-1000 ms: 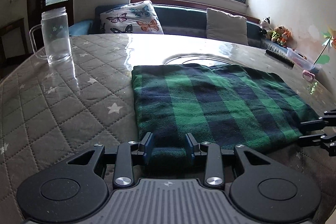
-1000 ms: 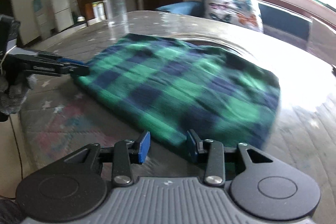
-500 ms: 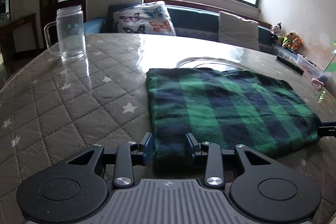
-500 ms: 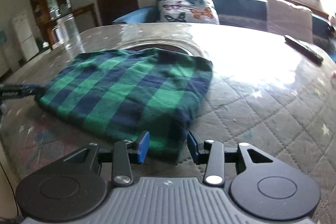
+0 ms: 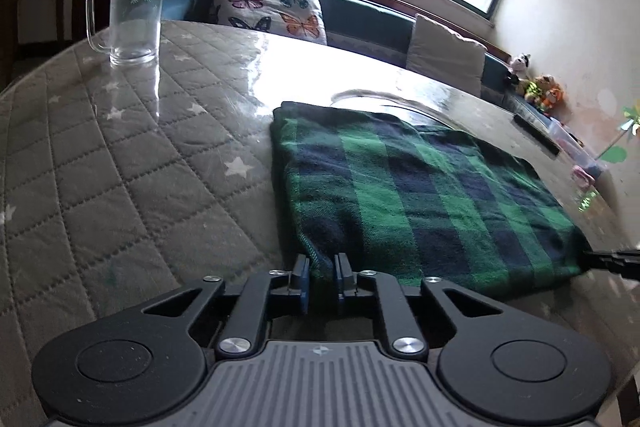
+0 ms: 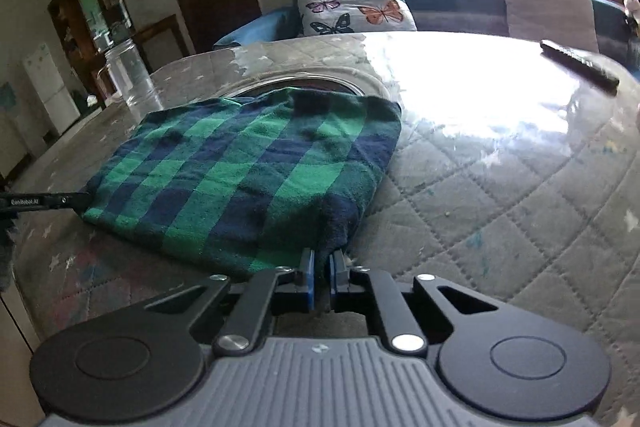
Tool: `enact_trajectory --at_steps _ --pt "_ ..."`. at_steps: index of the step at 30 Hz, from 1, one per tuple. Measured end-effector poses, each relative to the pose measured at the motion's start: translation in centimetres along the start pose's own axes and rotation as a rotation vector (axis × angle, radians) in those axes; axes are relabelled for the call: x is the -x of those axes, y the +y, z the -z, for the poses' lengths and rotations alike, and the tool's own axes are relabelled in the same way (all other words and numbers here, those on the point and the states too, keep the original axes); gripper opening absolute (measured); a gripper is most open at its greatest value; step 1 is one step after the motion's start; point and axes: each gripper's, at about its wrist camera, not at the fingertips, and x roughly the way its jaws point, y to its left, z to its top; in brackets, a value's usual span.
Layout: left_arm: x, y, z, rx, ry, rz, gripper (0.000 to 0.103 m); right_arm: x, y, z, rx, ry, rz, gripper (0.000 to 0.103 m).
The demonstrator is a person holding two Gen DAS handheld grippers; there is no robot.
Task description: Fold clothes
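Both grippers have closed since half a second ago: the left gripper (image 5: 321,273) now pinches the near left corner of the folded green plaid cloth (image 5: 420,187), and the right gripper (image 6: 321,277) pinches its near right corner, jaws nearly together on the fabric. The cloth lies flat on the quilted table (image 5: 120,167). A glass mug (image 5: 136,13) stands well apart at the far left, a dark remote (image 6: 578,63) at the far right.
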Motion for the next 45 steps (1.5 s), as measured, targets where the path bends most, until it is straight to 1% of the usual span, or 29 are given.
enact_trajectory --at_steps 2,5,7,10,11,12,14,16,18,20,24,26,28,30,31,33,35,37,40,41,42,45 --pt "0.7 -0.3 0.5 -0.004 0.014 0.020 0.013 0.7 0.0 0.1 0.025 0.009 0.012 0.006" --pt "2.0 -1.6 2.1 -0.048 0.030 0.043 0.013 1.7 -0.2 0.7 0.056 0.029 0.040 0.006" --pt "2.8 -2.4 3.0 -0.082 0.033 0.047 0.015 1.8 -0.3 1.0 0.066 0.044 0.047 0.007" --pt "4.1 -2.7 2.7 -0.109 -0.001 0.035 0.017 2.7 -0.2 0.7 0.072 0.009 0.082 0.009" --pt "4.5 -2.7 2.4 -0.114 -0.017 0.030 0.017 3.2 -0.1 0.5 0.077 -0.016 0.093 0.013" --pt "5.0 -2.7 1.9 -0.121 -0.036 0.021 0.018 3.6 0.2 0.2 0.087 -0.043 0.105 0.014" --pt "5.6 -2.9 1.1 -0.130 -0.071 0.013 0.018 4.0 1.0 -0.4 0.113 -0.082 0.105 0.014" --pt "5.7 -3.5 0.3 -0.139 -0.099 0.022 0.018 3.7 1.7 -0.8 0.132 -0.099 0.082 0.014" --pt "4.9 -4.1 -0.4 -0.146 -0.105 0.040 0.018 2.8 2.4 -1.0 0.139 -0.095 0.061 0.014" --pt "3.3 -4.5 -0.8 -0.155 -0.087 0.053 0.018 1.6 2.8 -1.0 0.144 -0.082 0.045 0.014" --pt "0.1 -4.7 -0.8 -0.168 -0.026 0.029 0.017 -0.2 2.9 -0.9 0.158 -0.063 0.050 0.014" --pt "-1.0 -4.3 -0.6 -0.155 0.003 0.014 0.017 -0.7 2.4 -0.5 0.156 -0.050 0.067 0.014" --pt "-1.0 -3.9 -0.7 -0.149 0.005 0.012 0.017 -1.0 1.7 -0.3 0.146 -0.039 0.079 0.017" --pt "-1.0 -3.5 -0.7 -0.142 0.007 0.010 0.017 -1.0 1.0 -0.3 0.128 -0.036 0.084 0.028" --pt "-1.0 -3.3 -0.8 -0.138 0.008 0.009 0.017 -0.9 0.7 -0.3 0.119 -0.034 0.086 0.029" --pt "-1.0 -3.0 -0.8 -0.131 0.010 0.007 0.017 -0.9 0.6 -0.8 0.123 -0.043 0.090 0.029" --pt "-0.9 -3.1 -1.5 -0.136 -0.008 0.006 0.017 -0.9 0.5 -1.5 0.129 -0.054 0.095 0.029" --pt "-1.2 -3.1 -2.3 -0.138 -0.019 0.006 0.017 -1.4 0.6 -2.1 0.123 -0.056 0.080 0.029" --pt "-2.6 -3.0 -3.0 -0.144 0.000 -0.008 0.017 -2.9 0.4 -2.8 0.115 -0.039 0.069 0.029" --pt "-3.1 -2.9 -3.1 -0.142 0.010 -0.013 0.017 -3.4 0.2 -2.9 0.111 -0.030 0.072 0.029" --pt "-3.5 -2.7 -3.2 -0.141 0.019 -0.017 0.020 -3.9 0.0 -3.0 0.106 -0.020 0.075 0.029" --pt "-3.9 -2.1 -3.8 -0.122 0.020 -0.011 0.020 -4.3 -0.6 -3.6 0.090 -0.012 0.092 0.029"
